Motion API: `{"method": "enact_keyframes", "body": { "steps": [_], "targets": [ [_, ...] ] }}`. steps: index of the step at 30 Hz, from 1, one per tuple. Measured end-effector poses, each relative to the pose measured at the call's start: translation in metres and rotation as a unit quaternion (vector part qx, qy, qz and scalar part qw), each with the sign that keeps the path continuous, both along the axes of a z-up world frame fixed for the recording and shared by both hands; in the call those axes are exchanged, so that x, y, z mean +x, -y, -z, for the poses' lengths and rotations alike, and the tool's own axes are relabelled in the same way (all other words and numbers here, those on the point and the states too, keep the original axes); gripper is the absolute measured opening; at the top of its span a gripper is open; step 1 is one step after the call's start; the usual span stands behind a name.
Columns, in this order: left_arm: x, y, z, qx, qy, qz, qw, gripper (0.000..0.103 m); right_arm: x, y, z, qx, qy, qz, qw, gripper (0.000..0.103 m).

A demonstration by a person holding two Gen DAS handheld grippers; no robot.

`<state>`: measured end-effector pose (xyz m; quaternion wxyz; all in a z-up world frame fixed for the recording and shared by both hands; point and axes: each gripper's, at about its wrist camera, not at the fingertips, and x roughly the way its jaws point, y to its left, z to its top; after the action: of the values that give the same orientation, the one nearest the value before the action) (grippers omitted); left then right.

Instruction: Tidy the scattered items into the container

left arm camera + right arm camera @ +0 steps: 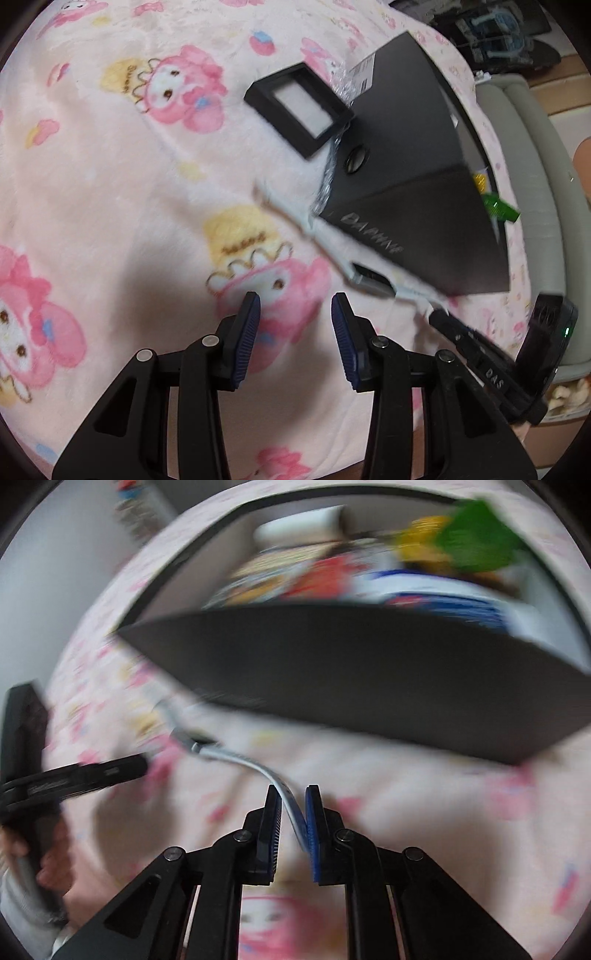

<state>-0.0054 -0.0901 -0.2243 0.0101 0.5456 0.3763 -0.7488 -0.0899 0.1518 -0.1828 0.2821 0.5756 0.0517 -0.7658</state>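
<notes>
A black cardboard box (413, 158) stands on the pink cartoon-print blanket (110, 184), its open top showing in the right wrist view (351, 672) with several colourful items inside. A small black framed case (299, 107) leans on the box's left side. A white strap (255, 768) with a metal buckle (369, 277) trails along the blanket by the box's near wall. My right gripper (293, 801) is shut on the strap's end. My left gripper (295, 306) hovers open over the blanket, empty, just left of the strap.
A green piece (498, 206) and a yellow one stick out over the box's far rim. Crinkled clear plastic (340, 77) lies behind the framed case. A grey padded edge (535, 184) borders the blanket on the right. A hand (55, 871) holds the left gripper.
</notes>
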Motion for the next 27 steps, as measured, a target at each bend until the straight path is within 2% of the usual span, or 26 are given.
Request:
{"method": "enact_keyframes", "body": {
  "steps": [5, 7, 9, 10, 12, 14, 15, 16, 17, 18, 20, 22, 25, 27],
  "targets": [
    [-0.018, 0.001, 0.003, 0.024, -0.012, -0.002, 0.9996, 0.044, 0.005, -0.002, -0.018, -0.056, 0.01, 0.005, 0.998, 0.012],
    [-0.027, 0.0, 0.007, 0.03, -0.013, -0.008, 0.9994, 0.044, 0.003, -0.005, -0.023, -0.072, 0.005, 0.04, 0.997, 0.013],
    [-0.033, 0.001, 0.015, 0.018, -0.003, -0.029, 0.9994, 0.045, 0.002, -0.012, -0.029, -0.08, -0.015, 0.091, 0.992, 0.021],
    [-0.035, 0.002, 0.019, 0.017, 0.001, -0.04, 0.9991, 0.046, 0.0, -0.015, -0.031, -0.09, -0.017, 0.104, 0.99, 0.024],
    [-0.04, 0.005, 0.03, 0.035, 0.01, -0.058, 0.9976, 0.046, -0.004, -0.02, -0.032, -0.092, -0.007, 0.108, 0.99, 0.025],
    [-0.043, 0.004, 0.034, 0.035, 0.011, -0.058, 0.9976, 0.043, -0.004, -0.024, -0.034, -0.088, -0.004, 0.109, 0.99, 0.025],
    [-0.045, 0.0, 0.033, 0.019, 0.012, -0.051, 0.9984, 0.041, -0.002, -0.025, -0.034, -0.09, 0.001, 0.106, 0.99, 0.025],
    [-0.045, -0.002, 0.032, 0.004, 0.015, -0.049, 0.9987, 0.029, -0.001, -0.025, -0.032, -0.096, 0.015, 0.098, 0.99, 0.025],
    [-0.045, -0.004, 0.032, -0.01, 0.021, -0.049, 0.9985, 0.023, 0.003, -0.018, -0.024, -0.106, 0.036, 0.086, 0.99, 0.025],
    [-0.043, -0.003, 0.031, -0.009, 0.022, -0.057, 0.9981, 0.021, 0.005, -0.011, -0.013, -0.115, 0.068, 0.067, 0.989, 0.025],
    [-0.037, -0.002, 0.026, -0.005, 0.016, -0.068, 0.9976, 0.014, 0.01, 0.002, 0.004, -0.09, 0.101, 0.05, 0.99, 0.025],
    [-0.032, -0.005, 0.017, -0.022, 0.007, -0.065, 0.9976, 0.011, 0.014, 0.014, 0.017, -0.063, 0.113, 0.037, 0.991, 0.025],
    [-0.021, -0.013, 0.008, -0.034, 0.002, -0.046, 0.9983, 0.01, 0.016, 0.022, 0.024, -0.102, 0.14, 0.031, 0.984, 0.025],
    [-0.015, -0.02, 0.008, -0.033, 0.007, -0.03, 0.999, 0.01, 0.01, 0.021, 0.026, -0.115, 0.136, 0.052, 0.983, 0.025]
  ]
}}
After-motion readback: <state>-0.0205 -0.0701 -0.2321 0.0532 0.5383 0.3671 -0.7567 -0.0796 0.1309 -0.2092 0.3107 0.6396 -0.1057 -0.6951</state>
